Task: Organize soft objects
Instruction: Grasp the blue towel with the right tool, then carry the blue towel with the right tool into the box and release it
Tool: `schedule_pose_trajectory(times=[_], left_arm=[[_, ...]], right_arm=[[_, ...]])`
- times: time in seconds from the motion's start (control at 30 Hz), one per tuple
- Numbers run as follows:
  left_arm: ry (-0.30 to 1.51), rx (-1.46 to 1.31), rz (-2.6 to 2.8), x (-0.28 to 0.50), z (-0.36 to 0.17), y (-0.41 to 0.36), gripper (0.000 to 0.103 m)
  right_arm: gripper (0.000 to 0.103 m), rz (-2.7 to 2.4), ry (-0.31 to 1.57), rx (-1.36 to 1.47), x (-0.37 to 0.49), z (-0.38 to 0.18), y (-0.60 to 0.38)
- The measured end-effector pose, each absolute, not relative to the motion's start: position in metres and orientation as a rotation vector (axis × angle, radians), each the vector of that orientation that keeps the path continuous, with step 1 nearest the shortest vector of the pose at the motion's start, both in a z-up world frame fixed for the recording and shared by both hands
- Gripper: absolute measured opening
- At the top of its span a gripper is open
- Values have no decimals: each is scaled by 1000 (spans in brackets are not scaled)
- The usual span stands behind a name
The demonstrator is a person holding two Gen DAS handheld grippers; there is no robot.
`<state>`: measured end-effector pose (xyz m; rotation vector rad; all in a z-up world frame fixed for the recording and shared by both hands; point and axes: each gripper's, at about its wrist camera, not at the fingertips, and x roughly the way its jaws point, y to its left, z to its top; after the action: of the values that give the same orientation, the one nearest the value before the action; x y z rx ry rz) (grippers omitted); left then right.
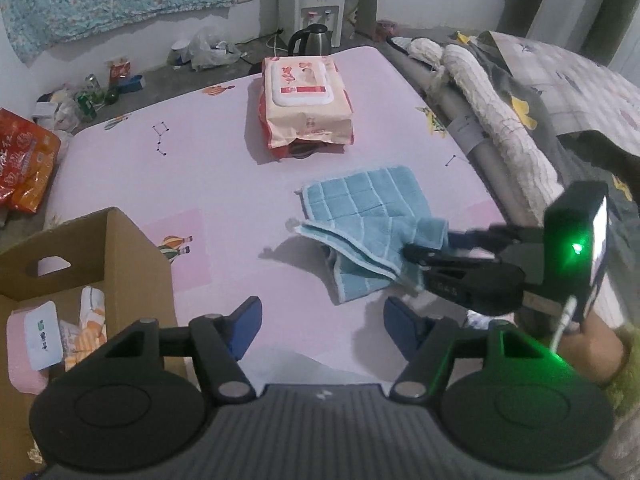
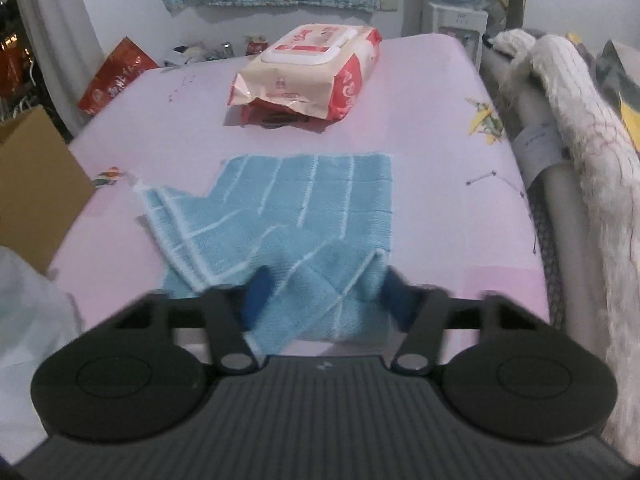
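Right gripper (image 1: 416,258) clamped on towel (image 1: 360,216) corner, lifting a fold. Left gripper (image 1: 320,320) half-wide, empty, beside towel, probably to help fold. Box (image 1: 120,248) near left for stowing.

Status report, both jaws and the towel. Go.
Right gripper jaws around blue towel near corner, corner lifted. Left gripper open, empty, over pink sheet. Wipes pack beyond towel, clear. Cardboard box left.

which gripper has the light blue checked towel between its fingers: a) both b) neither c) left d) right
d: the right gripper has a raised fold of the light blue checked towel between its blue pads, while the left gripper hangs over bare pink sheet.
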<state>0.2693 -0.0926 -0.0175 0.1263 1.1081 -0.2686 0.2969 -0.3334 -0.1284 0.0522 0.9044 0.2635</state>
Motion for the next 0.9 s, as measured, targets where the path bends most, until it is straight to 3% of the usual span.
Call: schedule_pose_trajectory(times=[0.03,0.13,0.27,0.37,0.63,0.9], left_arm=[[1108,118,-273,268,-16,-93,68],[1104,107,-290,264,-14,-95,68],[1092,98,-315,256,-7,-98,68],[1069,85,-347,245,6,-98,68],[946,-41,-431,184,68,-58,68],[747,-191,-353,74,113,41,68]], right_arm=[[23,263,914,82,294,-128,-338],[15,303,950,282,287,-130,-362],[13,456,937,730,269,-142,-408],[13,529,877,880,250,-131,-422],[13,783,709,946,198,-48,-407],[13,1103,686,820,161,29,-309]])
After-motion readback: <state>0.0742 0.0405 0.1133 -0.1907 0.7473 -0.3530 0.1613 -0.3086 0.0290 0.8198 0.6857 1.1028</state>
